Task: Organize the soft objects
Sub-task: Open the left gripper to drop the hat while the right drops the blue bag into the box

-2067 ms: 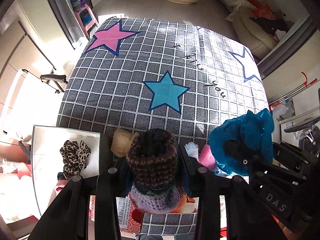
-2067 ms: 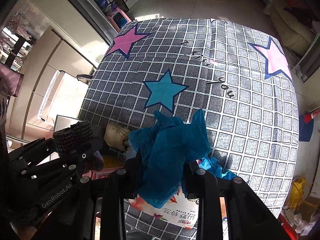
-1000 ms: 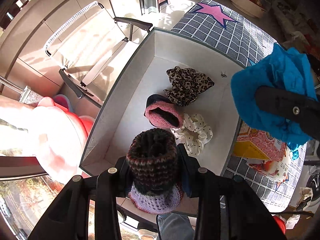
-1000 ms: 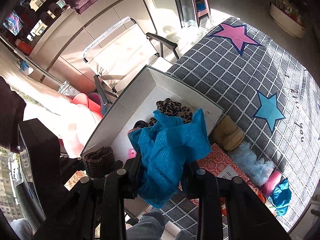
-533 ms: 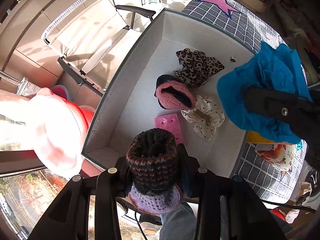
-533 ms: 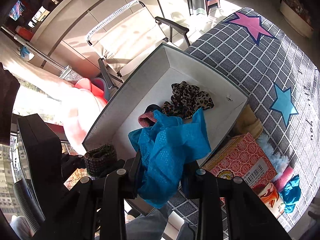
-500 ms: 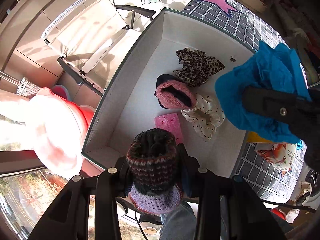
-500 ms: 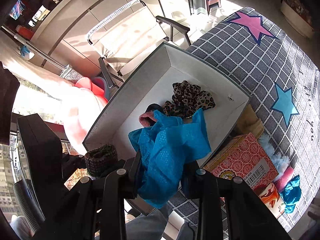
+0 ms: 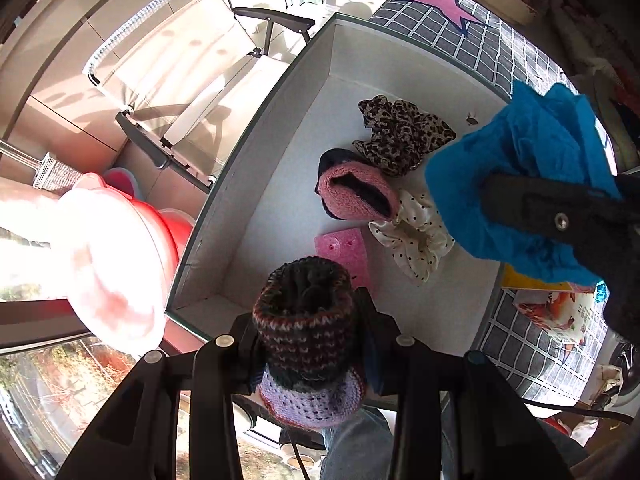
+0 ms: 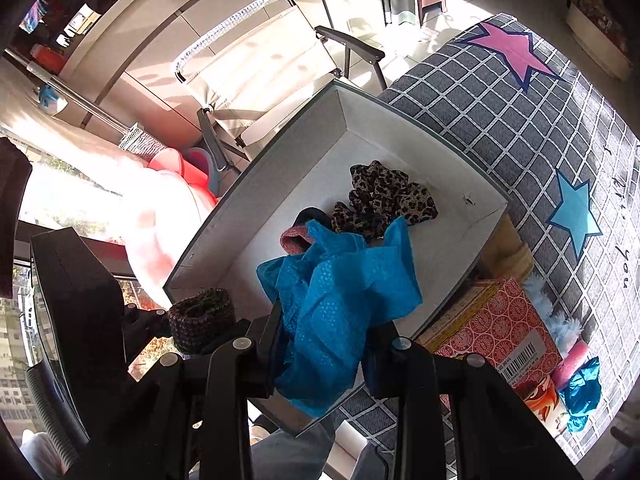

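My left gripper point(image 9: 306, 344) is shut on a striped knitted hat point(image 9: 306, 312) with a purple brim, held over the near end of the white box point(image 9: 256, 120). My right gripper point(image 10: 324, 336) is shut on a blue mesh cloth point(image 10: 340, 284), held above the box's point(image 10: 280, 152) middle. That cloth also shows in the left wrist view point(image 9: 520, 184). In the box lie a leopard scrunchie point(image 9: 404, 140), a pink knitted hat point(image 9: 354, 196), a white dotted scrunchie point(image 9: 416, 240) and a pink sponge point(image 9: 346, 248).
The box rests on a grey checked bed cover with stars point(image 10: 540, 128). Beside the box lie a red patterned carton point(image 10: 496, 332), a tan soft item point(image 10: 508, 252), a pale blue fluffy item point(image 10: 560, 320), a pink roll point(image 10: 570, 364) and a blue cloth point(image 10: 582, 394). A folding chair point(image 10: 272, 76) stands beyond the box.
Both grippers have swung from over the bed to above the box, each keeping its load. In the last half second they have shifted only slightly.
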Demonstrator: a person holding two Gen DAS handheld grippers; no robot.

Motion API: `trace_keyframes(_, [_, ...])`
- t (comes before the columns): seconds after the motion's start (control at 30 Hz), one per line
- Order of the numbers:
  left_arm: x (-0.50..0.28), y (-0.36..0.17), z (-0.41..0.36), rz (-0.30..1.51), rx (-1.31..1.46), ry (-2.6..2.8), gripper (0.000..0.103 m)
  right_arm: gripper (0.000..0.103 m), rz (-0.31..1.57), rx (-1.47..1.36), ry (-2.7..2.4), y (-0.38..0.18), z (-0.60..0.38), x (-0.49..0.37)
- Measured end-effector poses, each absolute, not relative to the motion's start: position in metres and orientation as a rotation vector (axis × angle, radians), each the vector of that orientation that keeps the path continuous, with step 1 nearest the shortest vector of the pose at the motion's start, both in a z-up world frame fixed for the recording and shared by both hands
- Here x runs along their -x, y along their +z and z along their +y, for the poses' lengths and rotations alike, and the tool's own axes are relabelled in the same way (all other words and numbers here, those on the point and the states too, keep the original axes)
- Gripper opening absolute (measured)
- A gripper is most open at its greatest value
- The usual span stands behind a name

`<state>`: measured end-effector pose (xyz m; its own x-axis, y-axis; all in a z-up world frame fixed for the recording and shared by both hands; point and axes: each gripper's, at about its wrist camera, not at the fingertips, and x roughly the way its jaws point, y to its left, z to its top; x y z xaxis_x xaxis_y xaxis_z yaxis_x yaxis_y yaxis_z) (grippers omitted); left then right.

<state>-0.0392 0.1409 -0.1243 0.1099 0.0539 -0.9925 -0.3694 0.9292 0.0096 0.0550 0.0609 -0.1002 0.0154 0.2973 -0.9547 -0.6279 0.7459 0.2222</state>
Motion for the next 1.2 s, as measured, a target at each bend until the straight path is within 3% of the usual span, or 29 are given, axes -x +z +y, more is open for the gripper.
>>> trace_keyframes(1.2, [0.0377,-0.1273,0.1394,1.442,0.252,0.323,0.045,0.032,1.395,0.281,0.718,-0.1035,0.0585,-0.0619])
